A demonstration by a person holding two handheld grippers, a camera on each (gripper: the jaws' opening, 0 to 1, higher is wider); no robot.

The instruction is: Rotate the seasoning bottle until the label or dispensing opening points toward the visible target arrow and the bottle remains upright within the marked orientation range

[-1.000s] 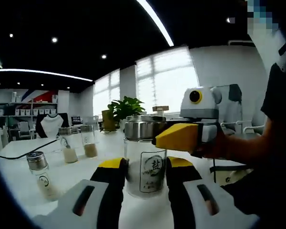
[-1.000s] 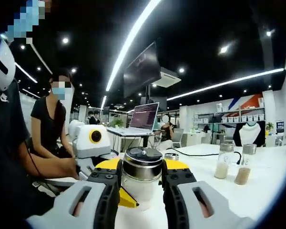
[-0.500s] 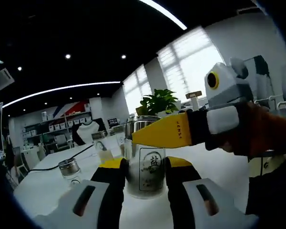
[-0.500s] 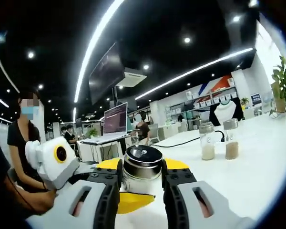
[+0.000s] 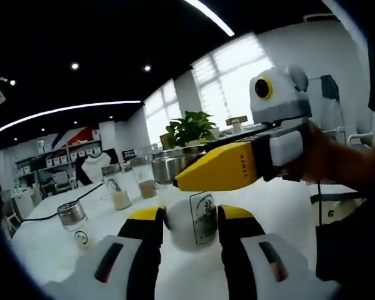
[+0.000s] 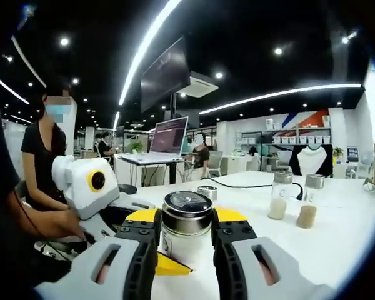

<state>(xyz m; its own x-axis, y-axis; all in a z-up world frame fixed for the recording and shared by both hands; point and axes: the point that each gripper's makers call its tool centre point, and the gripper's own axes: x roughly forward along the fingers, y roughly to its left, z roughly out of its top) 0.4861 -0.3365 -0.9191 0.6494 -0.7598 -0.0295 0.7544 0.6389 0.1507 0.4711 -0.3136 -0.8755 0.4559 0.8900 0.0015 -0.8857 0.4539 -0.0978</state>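
1. Glass with a steel cap: the seasoning bottle (image 5: 197, 215) stands on the white tabletop (image 5: 62, 250), between the jaws of both tools, and its label faces the left gripper view.
2. The left hand-held gripper (image 5: 190, 219) holds the bottle low on the body; the jaws are close on both sides of the glass.
3. The right hand-held gripper (image 6: 186, 226) grips the bottle high, just under the metal cap (image 6: 186, 211), with the jaws tight on it.
4. I judge the turning step is in hand. No target arrow is seen in either view, so I cannot tell how much rotation is left.
5. The next move, I think, needs a slow twist around the bottle's own axis, with one tool steadying it, so that it stays upright.
6. Other jars (image 5: 129, 187) with powder stand farther on the tabletop, and one small jar (image 5: 75, 222) is nearer on the left; all are apart from the bottle.
7. A black cable (image 6: 256, 185) lies far behind. Nothing blocks the turn, except that the two tools may touch each other.
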